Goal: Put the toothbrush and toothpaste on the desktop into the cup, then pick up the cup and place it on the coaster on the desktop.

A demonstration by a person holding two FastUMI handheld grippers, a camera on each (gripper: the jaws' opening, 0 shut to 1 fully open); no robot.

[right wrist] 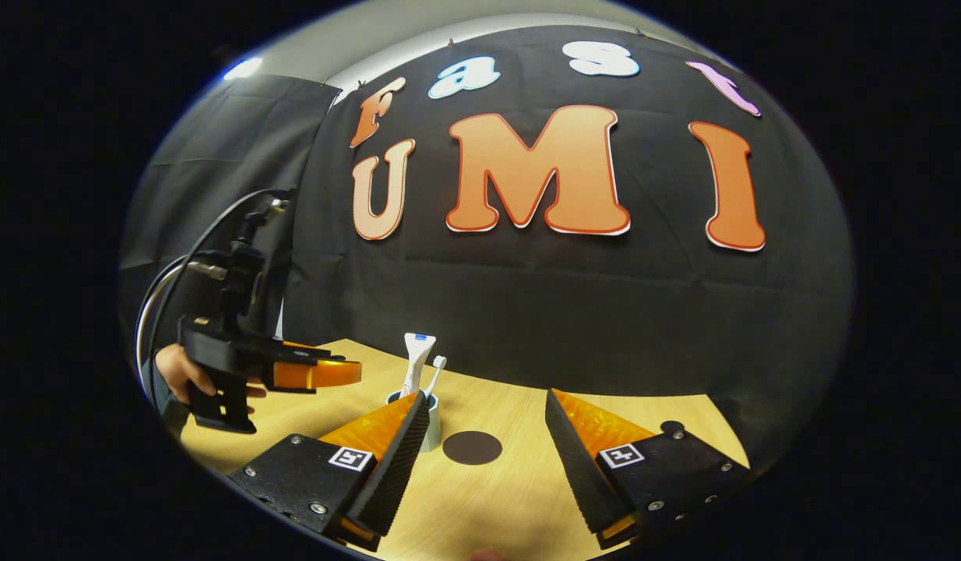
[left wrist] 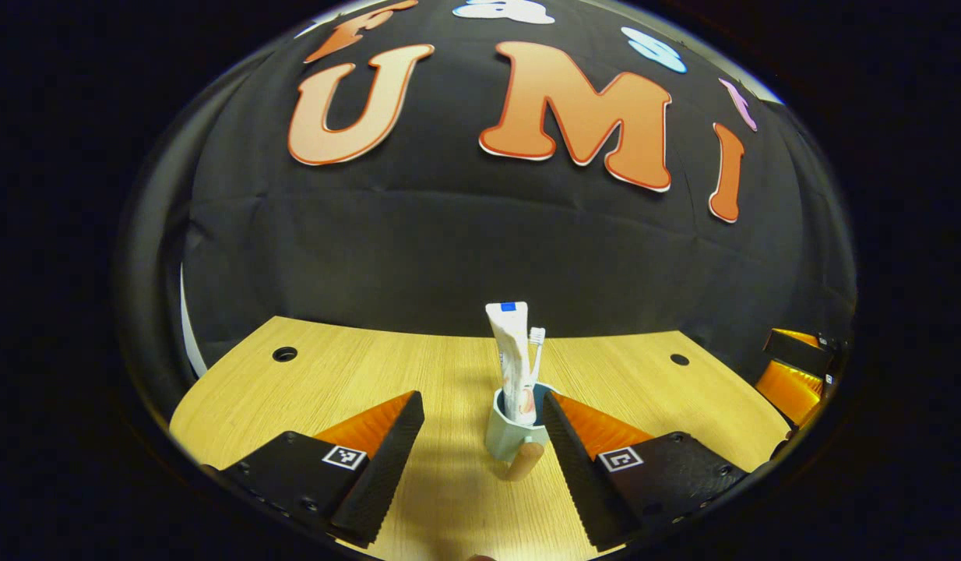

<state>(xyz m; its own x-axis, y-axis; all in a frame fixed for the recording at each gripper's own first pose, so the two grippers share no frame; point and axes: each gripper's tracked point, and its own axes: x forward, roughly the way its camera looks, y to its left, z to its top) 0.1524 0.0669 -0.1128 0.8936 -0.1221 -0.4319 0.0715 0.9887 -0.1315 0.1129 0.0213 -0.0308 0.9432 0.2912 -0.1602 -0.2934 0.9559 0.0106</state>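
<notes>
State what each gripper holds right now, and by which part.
Nothing is held. The left gripper is open, its fingers either side of the cup without touching. The right gripper is open over bare desktop.

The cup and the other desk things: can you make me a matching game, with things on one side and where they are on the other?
Things:
1. toothpaste
2. coaster
3. cup
4. left claw

Places or states:
A. bare, dark and round on the desk
B. standing upright in the cup beside the toothbrush
C. open, cup between its fingers
D. on the wooden desk, not on the coaster

Pairs: 1-B, 2-A, 3-D, 4-C
</notes>
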